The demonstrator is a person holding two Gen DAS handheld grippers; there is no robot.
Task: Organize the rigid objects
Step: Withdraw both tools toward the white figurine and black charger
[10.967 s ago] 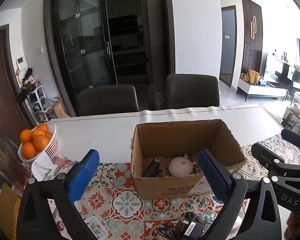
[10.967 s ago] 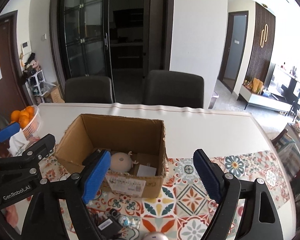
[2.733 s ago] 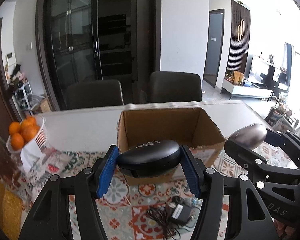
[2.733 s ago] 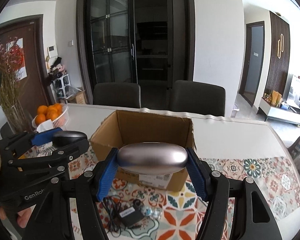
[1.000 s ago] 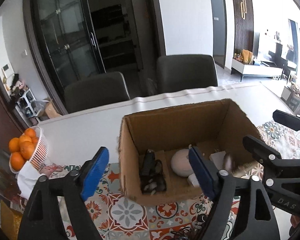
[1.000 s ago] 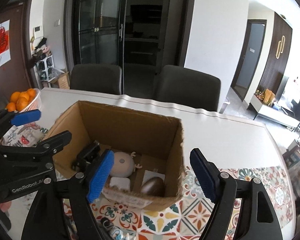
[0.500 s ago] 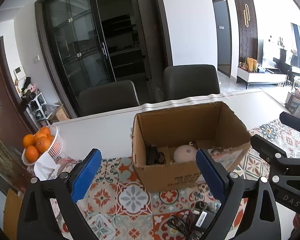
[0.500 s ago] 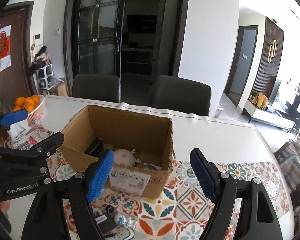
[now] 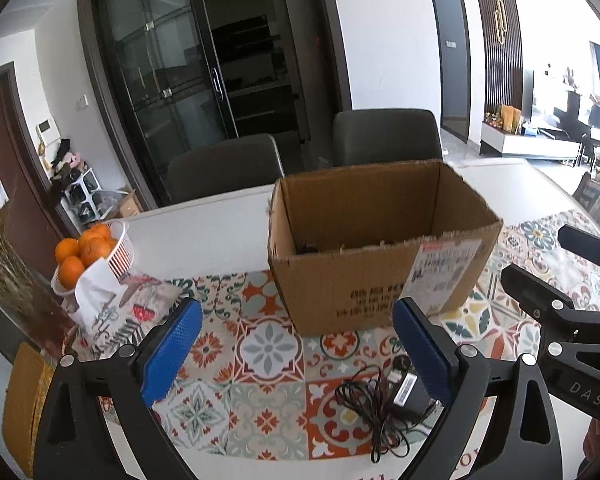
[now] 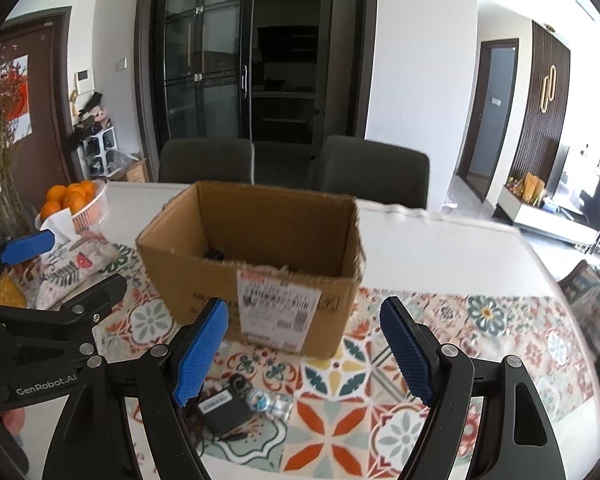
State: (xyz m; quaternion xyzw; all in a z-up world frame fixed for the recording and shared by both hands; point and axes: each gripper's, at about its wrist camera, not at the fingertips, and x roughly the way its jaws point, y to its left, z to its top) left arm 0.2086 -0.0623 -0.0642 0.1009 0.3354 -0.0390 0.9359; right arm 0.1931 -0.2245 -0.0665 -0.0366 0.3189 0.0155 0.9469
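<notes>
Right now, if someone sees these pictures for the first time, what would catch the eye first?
The open cardboard box stands in the middle of the patterned tablecloth, a shipping label on its near side. In front of it lies a black power adapter with its tangled cable, between the open blue fingers. A white basket of oranges sits far left.

An open brown cardboard box (image 9: 380, 268) stands upright on my patterned table runner, flaps gone, a white shipping label (image 10: 278, 304) on its near wall. Only dark shapes show over its rim. In front of it lies a black power adapter (image 9: 408, 394) with its tangled cord (image 9: 364, 408), and just beside it a small clear, shiny item (image 10: 268, 400).
</notes>
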